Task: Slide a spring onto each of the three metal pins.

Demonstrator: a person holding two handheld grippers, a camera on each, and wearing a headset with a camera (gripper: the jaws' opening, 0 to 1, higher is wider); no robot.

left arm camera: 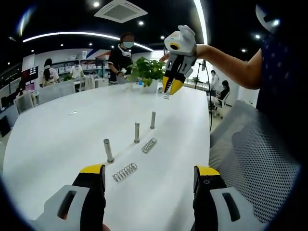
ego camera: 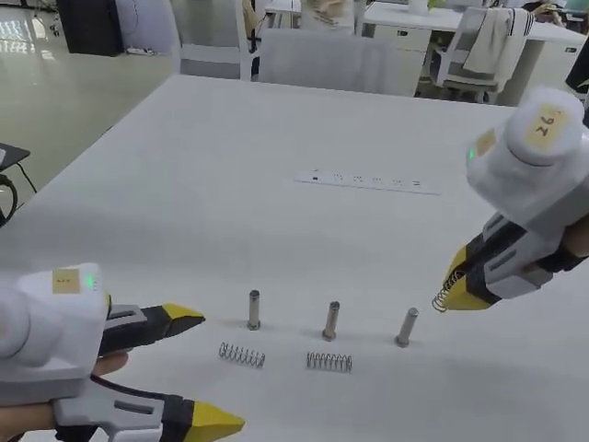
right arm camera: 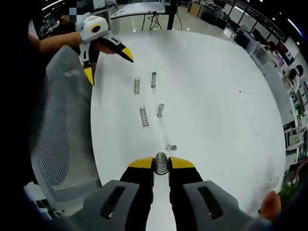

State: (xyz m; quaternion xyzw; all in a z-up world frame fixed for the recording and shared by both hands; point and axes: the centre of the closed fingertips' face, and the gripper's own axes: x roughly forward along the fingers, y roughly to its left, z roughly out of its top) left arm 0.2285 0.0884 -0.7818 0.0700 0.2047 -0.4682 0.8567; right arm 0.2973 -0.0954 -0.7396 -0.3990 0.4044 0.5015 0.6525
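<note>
My left gripper point(ego camera: 218, 372) runs off the head view's bottom left corner, its body cut away. The spring point(right arm camera: 161, 167) clamped in my right gripper point(right arm camera: 161, 163) faces the camera end-on, its length hidden between the jaws. The strip point(ego camera: 368, 181) beyond the pins point(ego camera: 330, 320) carries marks too small to read.

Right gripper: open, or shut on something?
Shut on a spring. The right gripper has its yellow-tipped jaws closed against the coil, which sticks out between them.
</note>
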